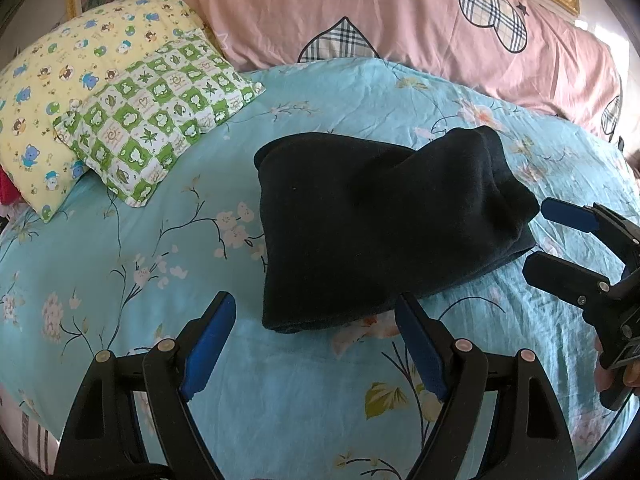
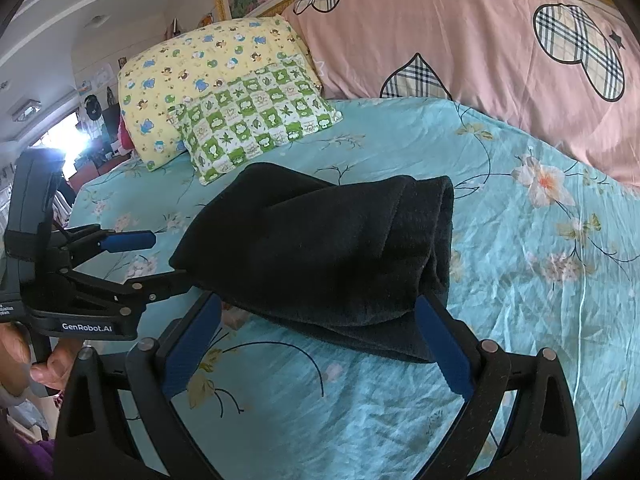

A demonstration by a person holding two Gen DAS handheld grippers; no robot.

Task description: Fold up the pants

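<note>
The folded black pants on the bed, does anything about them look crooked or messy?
Slightly. The black pants lie folded on the floral sheet, but the top layer sits twisted, bulging in a thick roll at the right end rather than lying flat. Both grippers, left and right, are open and off the cloth.

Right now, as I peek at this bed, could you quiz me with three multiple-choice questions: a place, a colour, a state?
1. The pants lie on:
A. pink pillow
B. blue floral sheet
C. floor

2. The pants are:
A. black
B. red
C. white

3. The left hand-held gripper is:
A. shut on pants
B. shut, empty
C. open

Answers:
1 B: the flowered sheet shows all around them.
2 A: the cloth is uniformly dark.
3 C: its fingers stand wide apart, holding nothing.
</note>
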